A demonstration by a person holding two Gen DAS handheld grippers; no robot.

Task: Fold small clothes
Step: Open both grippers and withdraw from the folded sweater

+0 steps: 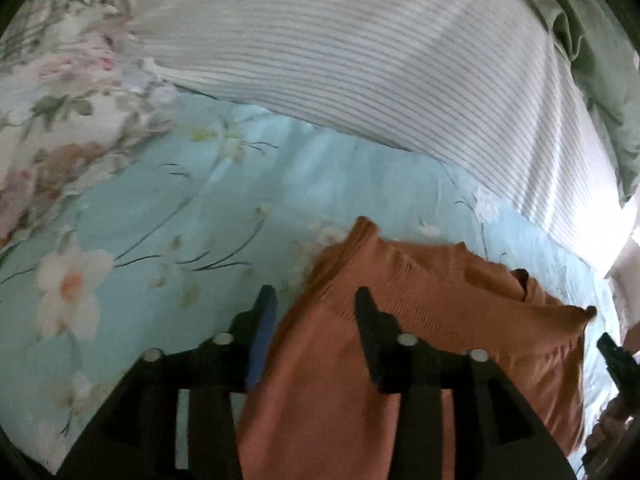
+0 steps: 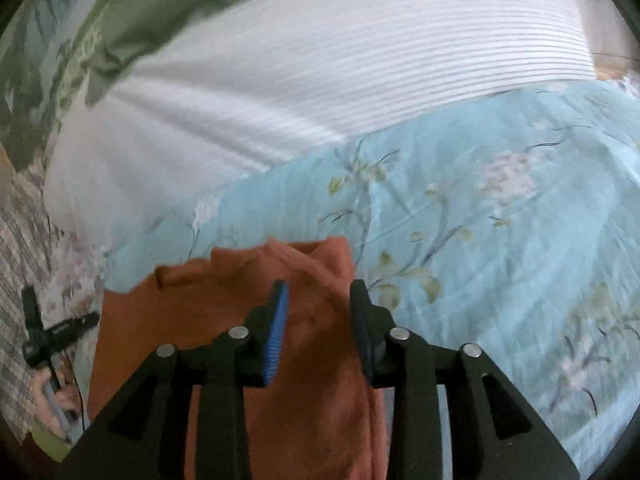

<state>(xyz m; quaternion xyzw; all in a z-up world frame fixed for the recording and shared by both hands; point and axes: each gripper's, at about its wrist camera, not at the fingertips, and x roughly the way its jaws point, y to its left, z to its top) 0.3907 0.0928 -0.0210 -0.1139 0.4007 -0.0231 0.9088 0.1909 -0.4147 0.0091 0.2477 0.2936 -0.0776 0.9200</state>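
An orange knit garment (image 1: 420,320) lies on a light blue floral bedsheet (image 1: 160,220). My left gripper (image 1: 316,296) is open above the garment's left edge, one finger over the sheet, one over the knit. In the right wrist view the same garment (image 2: 192,320) fills the lower left. My right gripper (image 2: 320,292) is open over its upper right corner, with orange fabric showing between the fingers. Whether either gripper touches the cloth cannot be told. The right gripper's tip shows at the left wrist view's right edge (image 1: 616,356).
A white striped pillow (image 1: 360,60) lies across the far side of the bed; it also shows in the right wrist view (image 2: 320,80). A green cloth (image 1: 592,40) sits at its end. The left gripper and a hand show in the right wrist view (image 2: 52,336).
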